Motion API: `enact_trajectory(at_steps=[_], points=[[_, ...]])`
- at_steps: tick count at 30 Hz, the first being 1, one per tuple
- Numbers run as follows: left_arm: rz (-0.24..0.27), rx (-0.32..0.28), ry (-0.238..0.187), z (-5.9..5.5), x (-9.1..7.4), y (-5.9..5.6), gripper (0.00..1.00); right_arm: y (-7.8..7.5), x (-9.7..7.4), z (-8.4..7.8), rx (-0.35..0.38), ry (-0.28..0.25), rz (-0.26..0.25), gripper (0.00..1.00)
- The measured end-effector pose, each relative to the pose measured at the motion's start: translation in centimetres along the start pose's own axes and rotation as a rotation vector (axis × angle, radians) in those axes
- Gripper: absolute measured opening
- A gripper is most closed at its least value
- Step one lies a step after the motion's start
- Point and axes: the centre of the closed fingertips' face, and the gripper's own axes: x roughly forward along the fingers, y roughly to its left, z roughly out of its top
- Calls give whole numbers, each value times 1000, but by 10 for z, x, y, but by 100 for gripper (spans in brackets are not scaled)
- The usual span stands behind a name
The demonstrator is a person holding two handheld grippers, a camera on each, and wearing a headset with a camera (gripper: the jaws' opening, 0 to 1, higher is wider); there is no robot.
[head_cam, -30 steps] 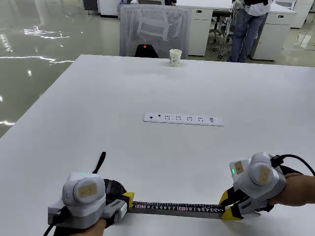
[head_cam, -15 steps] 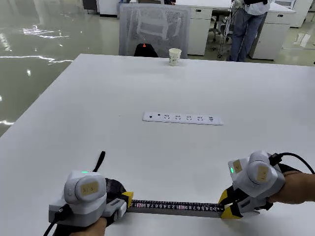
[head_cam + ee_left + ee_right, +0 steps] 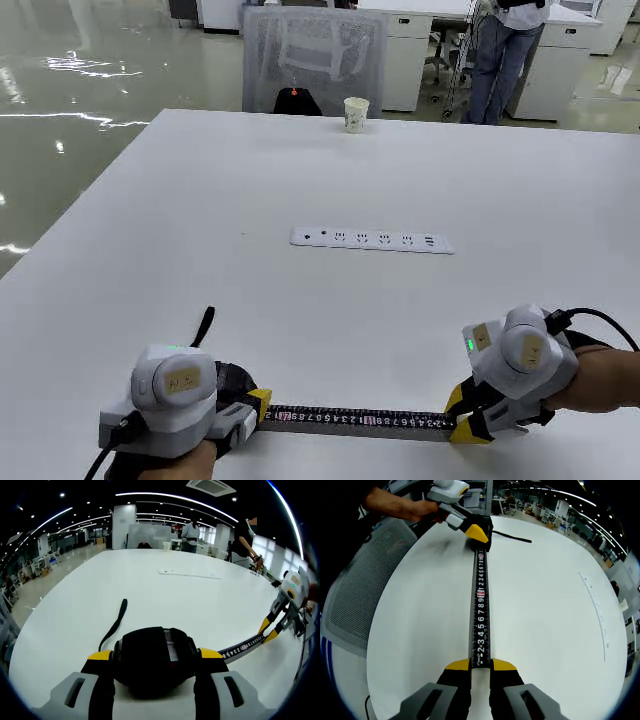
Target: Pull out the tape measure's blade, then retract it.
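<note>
most of the wide white table (image 3: pixel 250 200) is smooth, bare top, open from the work at its near edge out to a flat white power strip (image 3: pixel 370 241) at mid-table. a paper cup (image 3: pixel 355 114) stands near the far edge. a grey mesh chair (image 3: pixel 313 60) sits just behind that edge, and a person (image 3: pixel 505 50) stands farther back on a glossy floor (image 3: pixel 80 100).

the tape measure (image 3: pixel 155 655) has a rounded black case and sits at the front left of the table. a thin black strap (image 3: pixel 203 327) lies from it toward the table's middle. the left gripper (image 3: pixel 156 654) has its 2 yellow-tipped jaws spread to the case's width and pressed against both sides of it. the blade (image 3: pixel 481 600), a dark flat strip printed with pale numbers, runs straight from the case to the right gripper (image 3: pixel 481 666). that gripper's jaws are nearly together and pinch the blade's end.
</note>
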Motion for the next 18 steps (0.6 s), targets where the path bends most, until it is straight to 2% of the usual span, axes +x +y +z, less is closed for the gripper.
enact_trajectory(at_steps=[18], points=[[-10, -13, 3, 0, 1, 0, 59, -2, 1, -1, 0, 5, 1, 9]])
